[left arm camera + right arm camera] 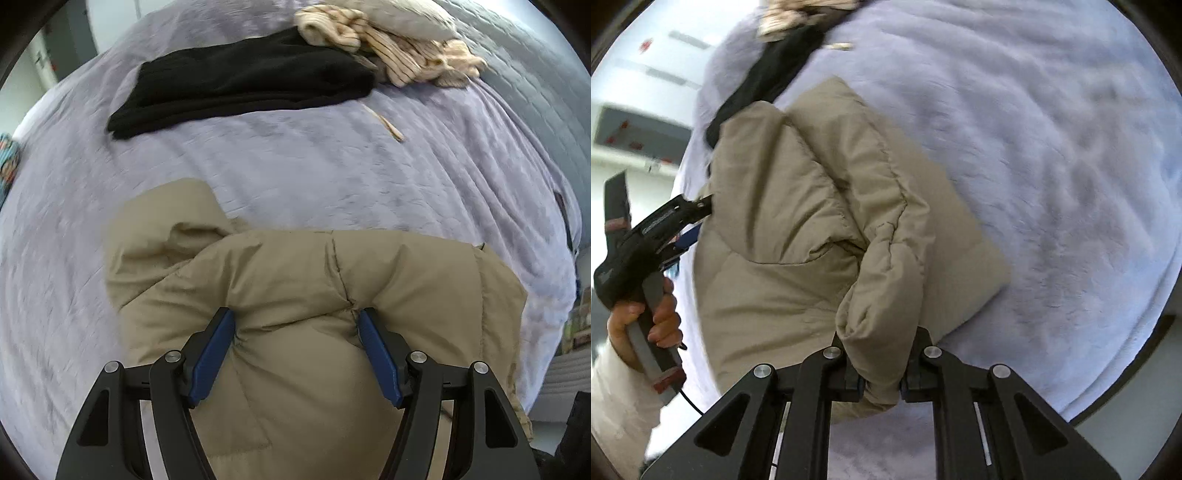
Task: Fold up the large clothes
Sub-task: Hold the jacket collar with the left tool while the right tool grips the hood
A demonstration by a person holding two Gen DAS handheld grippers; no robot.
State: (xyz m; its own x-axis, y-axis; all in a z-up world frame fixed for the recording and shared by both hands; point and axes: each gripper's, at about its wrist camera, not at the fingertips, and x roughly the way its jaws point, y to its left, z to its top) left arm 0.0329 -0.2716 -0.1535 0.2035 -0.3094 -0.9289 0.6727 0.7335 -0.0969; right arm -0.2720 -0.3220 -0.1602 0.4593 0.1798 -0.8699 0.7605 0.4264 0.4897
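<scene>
A puffy beige jacket (295, 273) lies bunched on the lavender bed cover (332, 166). My left gripper (293, 317) points down at it, its blue pads (216, 350) pressed into a thick fold of the jacket from both sides. In the right wrist view my right gripper (881, 334) is shut on the end of a jacket sleeve (882, 295), which hangs bunched between its fingers over the jacket body (783, 221). The left gripper (700, 221) shows at the jacket's left edge, held by a hand (661, 317).
A folded black garment (240, 81) lies farther back on the bed, with a heap of cream striped clothes (388, 55) beside it. Bare lavender cover (1034, 147) spreads to the right of the jacket. The bed edge and floor show at lower right.
</scene>
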